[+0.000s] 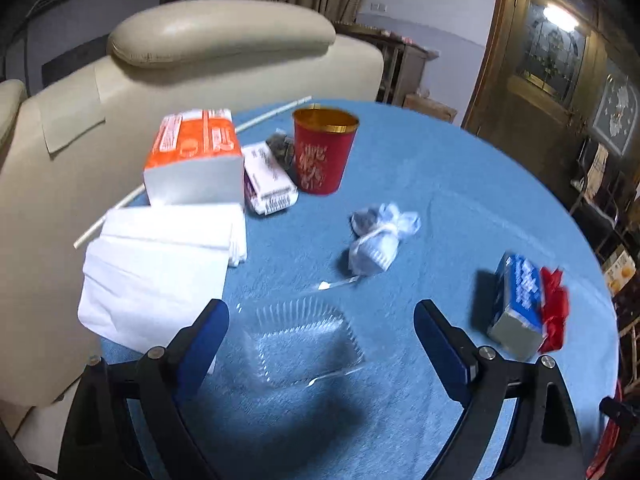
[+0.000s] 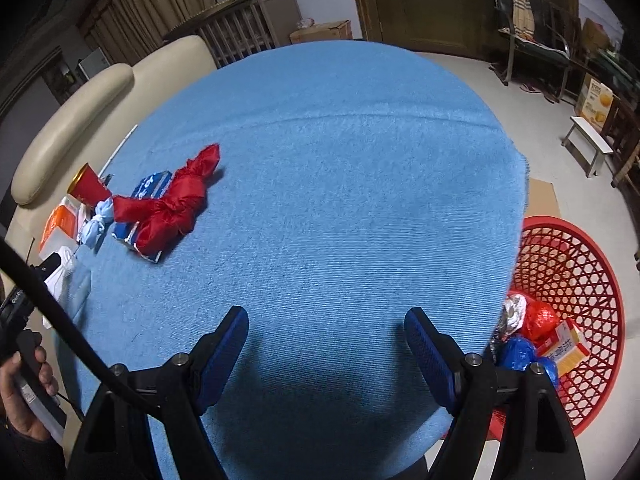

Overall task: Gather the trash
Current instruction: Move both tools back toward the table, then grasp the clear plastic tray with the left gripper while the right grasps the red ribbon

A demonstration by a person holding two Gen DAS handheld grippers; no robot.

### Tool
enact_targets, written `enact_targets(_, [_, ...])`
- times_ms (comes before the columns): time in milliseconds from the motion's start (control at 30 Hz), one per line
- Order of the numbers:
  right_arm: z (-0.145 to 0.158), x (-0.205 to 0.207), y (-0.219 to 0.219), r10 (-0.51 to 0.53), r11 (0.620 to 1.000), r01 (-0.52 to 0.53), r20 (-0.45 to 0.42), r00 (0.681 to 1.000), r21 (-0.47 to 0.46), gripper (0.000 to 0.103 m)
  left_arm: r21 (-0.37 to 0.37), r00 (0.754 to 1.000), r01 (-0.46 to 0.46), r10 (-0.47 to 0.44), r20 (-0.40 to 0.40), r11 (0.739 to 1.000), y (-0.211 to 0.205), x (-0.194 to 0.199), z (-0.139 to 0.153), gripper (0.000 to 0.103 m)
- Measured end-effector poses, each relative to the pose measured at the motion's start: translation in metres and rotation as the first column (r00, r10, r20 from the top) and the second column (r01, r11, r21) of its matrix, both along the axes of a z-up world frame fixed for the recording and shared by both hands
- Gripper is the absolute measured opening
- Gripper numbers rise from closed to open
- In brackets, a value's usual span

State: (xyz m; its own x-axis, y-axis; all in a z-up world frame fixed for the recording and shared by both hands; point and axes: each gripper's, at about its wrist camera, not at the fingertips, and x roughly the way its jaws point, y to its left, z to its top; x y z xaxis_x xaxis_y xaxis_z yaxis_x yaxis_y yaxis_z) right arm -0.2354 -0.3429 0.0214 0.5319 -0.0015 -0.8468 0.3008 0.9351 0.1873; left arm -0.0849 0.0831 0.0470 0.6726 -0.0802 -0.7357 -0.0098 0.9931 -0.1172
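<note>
My left gripper [image 1: 322,322] is open, its jaws spread to either side of a clear plastic tray [image 1: 304,340] lying on the blue table [image 1: 460,184]. Beyond it lie a crumpled white-blue wrapper [image 1: 378,240], a blue box [image 1: 518,300] with a red knotted bag [image 1: 554,308] beside it, and a red cup [image 1: 324,150]. My right gripper [image 2: 326,332] is open and empty above bare blue cloth [image 2: 340,160]. The red bag [image 2: 172,204] and blue box [image 2: 150,186] lie far left of it. A red mesh basket [image 2: 576,276] on the floor holds several trash pieces.
An orange-white tissue box [image 1: 194,160], a pink-white box [image 1: 268,178] and white paper sheets [image 1: 160,256] sit at the table's left. A beige armchair [image 1: 160,64] stands behind. A white rod [image 1: 108,216] lies along the table's edge. A stool [image 2: 588,144] and cardboard boxes stand on the floor.
</note>
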Motion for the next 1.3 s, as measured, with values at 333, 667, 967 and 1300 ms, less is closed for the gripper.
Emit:
enact_targets(333, [-0.012, 0.016, 0.009, 0.029, 1.000, -0.029, -0.029, 0.999, 0.005, 0.083, 0.039, 0.998, 0.018, -0.016, -0.064, 0.999, -0.012, 0.015, -0.021, 0.095])
enact_targets(667, [-0.017, 0.039, 0.013, 0.037, 0.999, -0.037, -0.039, 0.999, -0.018, 0.083, -0.025, 0.996, 0.044, -0.046, -0.081, 0.999, -0.010, 0.025, -0.035, 0.048])
enact_targets(967, [-0.016, 0.075, 0.031, 0.085, 0.996, -0.085, -0.027, 0.996, -0.001, 0.083, -0.074, 0.996, 0.051, -0.055, -0.065, 0.996, -0.001, 0.027, -0.033, 0.039])
enact_targets(1300, [-0.010, 0.109, 0.059, 0.130, 0.991, -0.130, 0.006, 0.991, 0.003, 0.083, -0.063, 0.996, 0.075, -0.078, -0.032, 0.995, -0.009, 0.012, -0.020, 0.039])
